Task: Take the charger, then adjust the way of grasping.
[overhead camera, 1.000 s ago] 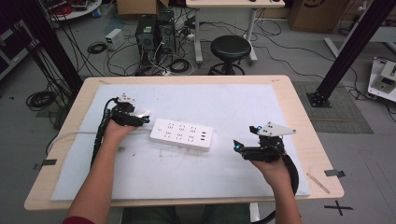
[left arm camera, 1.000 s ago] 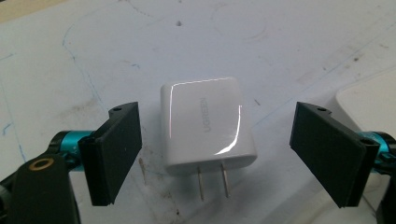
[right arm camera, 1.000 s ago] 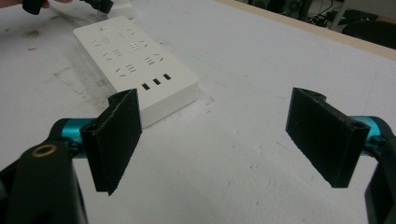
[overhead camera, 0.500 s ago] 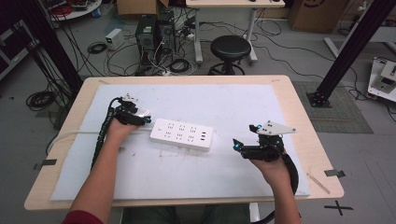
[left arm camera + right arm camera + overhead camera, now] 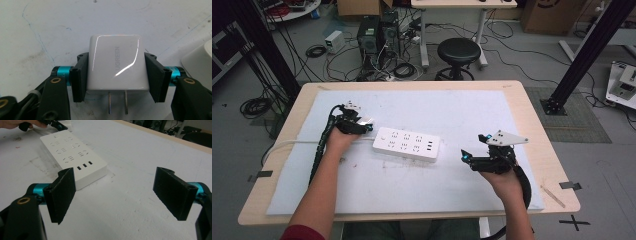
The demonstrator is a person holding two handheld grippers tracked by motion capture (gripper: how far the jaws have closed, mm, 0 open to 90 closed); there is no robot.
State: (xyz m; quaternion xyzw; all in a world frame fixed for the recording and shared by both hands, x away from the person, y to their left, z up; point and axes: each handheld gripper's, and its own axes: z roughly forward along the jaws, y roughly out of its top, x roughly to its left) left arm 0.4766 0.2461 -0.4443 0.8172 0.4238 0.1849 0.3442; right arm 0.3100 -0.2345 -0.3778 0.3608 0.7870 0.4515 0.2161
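Observation:
A white power strip lies flat in the middle of the white mat, sockets up; it is also in the right gripper view. My left gripper hovers just off the strip's left end, shut on a white UGREEN charger plug. The plug's two metal prongs point back toward the camera. A corner of the strip shows at the right of the left gripper view. My right gripper sits to the right of the strip, open, with nothing between its jaws.
The white mat covers most of the wooden table. The strip's white cord runs off the left side under the left forearm. A stool and computer boxes stand on the floor beyond the far edge.

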